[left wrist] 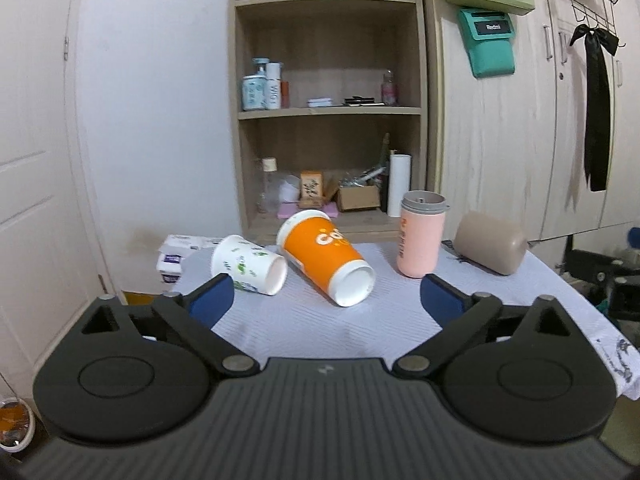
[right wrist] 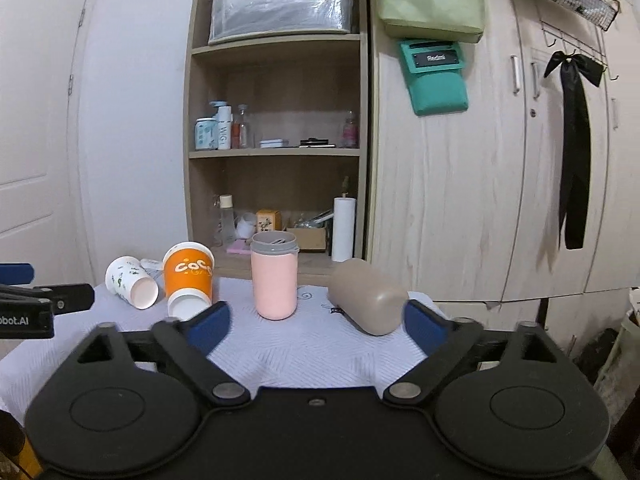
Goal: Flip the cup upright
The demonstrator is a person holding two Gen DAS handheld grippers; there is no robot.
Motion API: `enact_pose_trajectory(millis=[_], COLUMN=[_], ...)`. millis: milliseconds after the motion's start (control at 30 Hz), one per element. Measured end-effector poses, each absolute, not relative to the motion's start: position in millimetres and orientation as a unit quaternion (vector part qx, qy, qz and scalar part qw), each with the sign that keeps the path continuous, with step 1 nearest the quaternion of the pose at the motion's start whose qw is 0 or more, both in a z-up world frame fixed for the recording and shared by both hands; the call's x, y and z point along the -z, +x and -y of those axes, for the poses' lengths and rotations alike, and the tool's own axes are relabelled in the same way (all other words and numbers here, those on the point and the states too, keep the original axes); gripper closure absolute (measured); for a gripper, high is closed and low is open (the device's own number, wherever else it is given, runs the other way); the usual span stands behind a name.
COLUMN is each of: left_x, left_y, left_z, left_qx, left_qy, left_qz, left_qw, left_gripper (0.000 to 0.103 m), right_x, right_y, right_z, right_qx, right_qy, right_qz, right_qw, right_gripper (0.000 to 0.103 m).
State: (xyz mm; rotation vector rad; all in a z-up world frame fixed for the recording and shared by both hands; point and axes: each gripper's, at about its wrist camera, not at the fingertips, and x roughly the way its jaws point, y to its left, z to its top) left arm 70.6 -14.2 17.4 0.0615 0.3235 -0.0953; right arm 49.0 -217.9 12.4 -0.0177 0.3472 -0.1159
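Three cups lie on their sides on the white cloth-covered table: a white patterned paper cup, an orange paper cup and a taupe cup. A pink cup with a grey rim stands upright between them. My left gripper is open and empty, just in front of the orange cup. My right gripper is open and empty, in front of the pink and taupe cups. The left gripper's side shows at the left edge of the right wrist view.
A wooden shelf unit with bottles, boxes and a paper roll stands behind the table. Wardrobe doors are to the right, a white door to the left. White and purple packs lie at the table's far left corner.
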Motion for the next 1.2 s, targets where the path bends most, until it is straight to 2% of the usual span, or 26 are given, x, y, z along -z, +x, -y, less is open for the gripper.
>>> enact_pose_trajectory(millis=[1200], left_x=[-6.3], left_y=[73.8], left_z=[1.1], left_qx=[-0.002], left_qy=[0.041], left_qz=[-0.21], left_qw=[0.977], left_gripper=[0.0], right_x=[-10.0], right_y=[41.5], right_z=[199.4], right_qx=[0.122], right_qy=[-0.006], right_qz=[-0.188], right_qw=[0.974], right_gripper=[0.0])
